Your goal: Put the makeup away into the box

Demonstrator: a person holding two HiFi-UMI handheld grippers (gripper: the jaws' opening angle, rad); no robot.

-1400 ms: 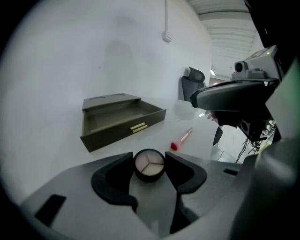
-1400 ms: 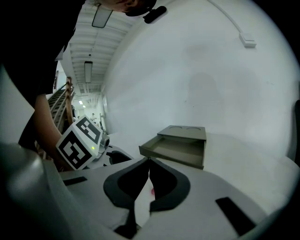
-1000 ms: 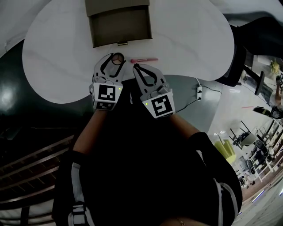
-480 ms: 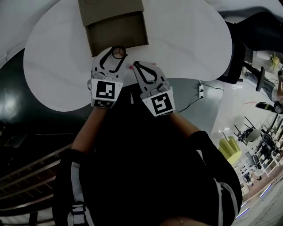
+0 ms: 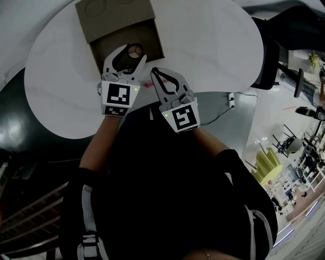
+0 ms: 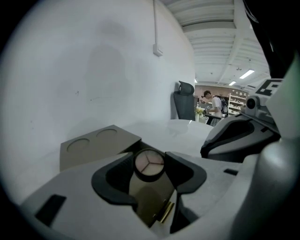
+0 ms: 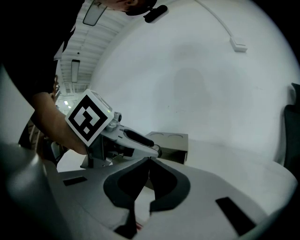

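My left gripper (image 5: 134,52) is shut on a small round makeup compact (image 5: 134,51), with the pads pressing its sides. It hangs over the open compartment of the brown box (image 5: 147,38) at the far side of the white table (image 5: 213,45). In the left gripper view the compact (image 6: 149,164) sits between the jaws, above the box's dark inside (image 6: 149,199) and beside its flat lid (image 6: 96,143). My right gripper (image 5: 154,71) is shut and empty, just right of the box's near corner. A pink stick (image 5: 148,85) peeks out beneath it.
The box's lid part (image 5: 109,12) has two round hollows. A dark chair (image 5: 271,56) stands at the table's right edge. A power strip (image 5: 231,101) lies on the floor. In the right gripper view the left gripper (image 7: 129,138) is close ahead, in front of the box (image 7: 171,143).
Both grippers have moved away from me toward the box. The compact in the left gripper now hangs over the box's opening. The pink stick is now mostly hidden under the right gripper.
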